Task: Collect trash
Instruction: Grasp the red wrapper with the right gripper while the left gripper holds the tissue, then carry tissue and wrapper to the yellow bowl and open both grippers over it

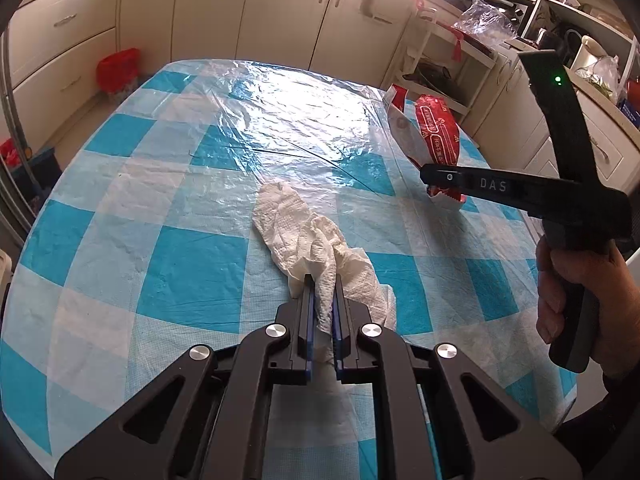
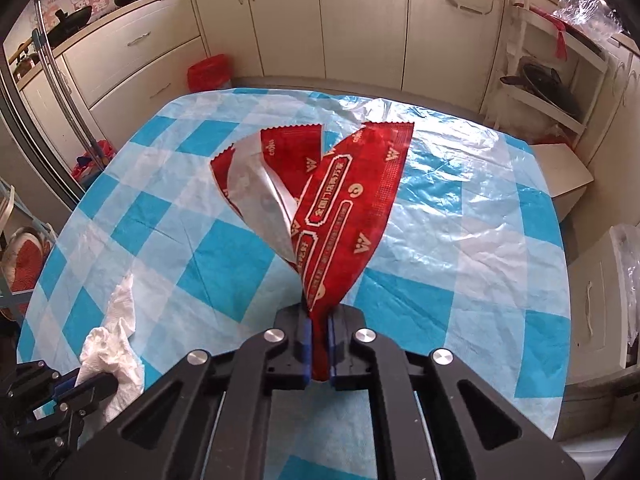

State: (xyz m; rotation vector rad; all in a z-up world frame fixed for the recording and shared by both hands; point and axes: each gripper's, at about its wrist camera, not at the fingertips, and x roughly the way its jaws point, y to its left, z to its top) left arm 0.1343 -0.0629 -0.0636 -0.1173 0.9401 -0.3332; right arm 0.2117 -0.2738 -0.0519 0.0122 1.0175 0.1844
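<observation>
My left gripper (image 1: 323, 280) is shut on a crumpled white paper towel (image 1: 304, 240) that trails forward over the blue-and-white checked tablecloth (image 1: 160, 208). My right gripper (image 2: 318, 312) is shut on a torn red snack wrapper (image 2: 340, 208) with a silver inside, held up above the table. In the left wrist view the right gripper (image 1: 430, 178) shows at the right, pinching the wrapper (image 1: 434, 128). In the right wrist view the left gripper (image 2: 106, 380) and the towel (image 2: 116, 344) show at the lower left.
A clear plastic sheet (image 1: 300, 120) covers the table's far half. Cream kitchen cabinets (image 1: 280, 12) stand behind. A bin with a red bag (image 1: 118, 72) sits on the floor at the far left. A white shelf rack (image 2: 560, 80) stands to the right.
</observation>
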